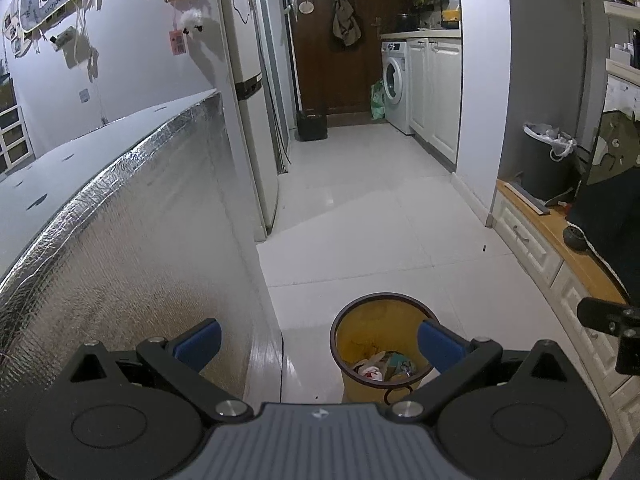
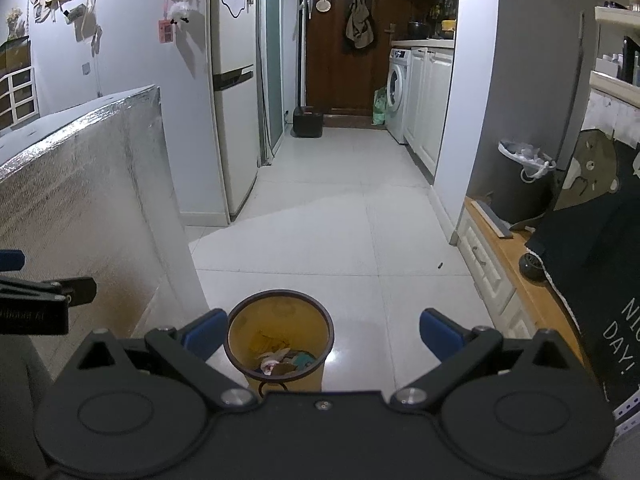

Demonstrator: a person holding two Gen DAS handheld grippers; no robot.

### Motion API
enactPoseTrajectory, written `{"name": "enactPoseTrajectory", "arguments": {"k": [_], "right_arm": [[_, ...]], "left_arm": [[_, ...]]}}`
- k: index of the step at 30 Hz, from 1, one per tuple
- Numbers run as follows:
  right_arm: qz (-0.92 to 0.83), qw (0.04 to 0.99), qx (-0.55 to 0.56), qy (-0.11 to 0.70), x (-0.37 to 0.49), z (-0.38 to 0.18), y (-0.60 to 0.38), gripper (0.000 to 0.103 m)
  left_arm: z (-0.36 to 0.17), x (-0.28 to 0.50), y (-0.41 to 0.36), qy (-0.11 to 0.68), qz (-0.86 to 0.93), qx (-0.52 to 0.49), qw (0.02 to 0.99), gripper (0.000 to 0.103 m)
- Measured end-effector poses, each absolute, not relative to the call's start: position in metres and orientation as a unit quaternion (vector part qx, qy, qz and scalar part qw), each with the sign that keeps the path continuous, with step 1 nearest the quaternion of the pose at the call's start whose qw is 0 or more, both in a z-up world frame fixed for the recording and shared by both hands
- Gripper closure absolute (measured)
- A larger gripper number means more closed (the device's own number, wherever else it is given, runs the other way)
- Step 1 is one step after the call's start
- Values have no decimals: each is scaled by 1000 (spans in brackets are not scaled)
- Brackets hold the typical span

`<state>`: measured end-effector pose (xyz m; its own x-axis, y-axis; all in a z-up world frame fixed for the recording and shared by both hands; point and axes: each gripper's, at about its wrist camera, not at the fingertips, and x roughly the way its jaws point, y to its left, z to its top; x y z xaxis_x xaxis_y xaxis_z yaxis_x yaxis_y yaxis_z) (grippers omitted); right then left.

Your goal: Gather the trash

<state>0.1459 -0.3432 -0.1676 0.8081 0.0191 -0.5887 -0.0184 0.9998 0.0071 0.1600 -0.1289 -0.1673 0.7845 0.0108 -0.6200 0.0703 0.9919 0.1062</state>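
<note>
Risk of tipping the yellow wastebasket (image 1: 380, 344) — light-looking, free-standing on the tiled floor (image 1: 360, 208), scraps low inside. Left gripper (image 1: 318, 340) and right gripper (image 2: 320, 334) both hovering above it, blue fingers (image 2: 204, 334) spread wide, nothing held — easily knocked by a careless descent.

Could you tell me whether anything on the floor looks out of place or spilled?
One small dark scrap lies loose on the white tiles near the low cabinet. Otherwise nothing stands out: the yellow bin stands upright with its trash inside, nothing spilled around it.
</note>
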Motion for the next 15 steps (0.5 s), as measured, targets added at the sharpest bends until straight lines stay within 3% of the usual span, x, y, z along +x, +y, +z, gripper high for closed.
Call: {"name": "enactPoseTrajectory", "arguments": {"k": [15], "right_arm": [[4,951,5,309,144,-168,-341,0]], "left_arm": [[-169,151,-128,322,-28,59,944,0]]}}
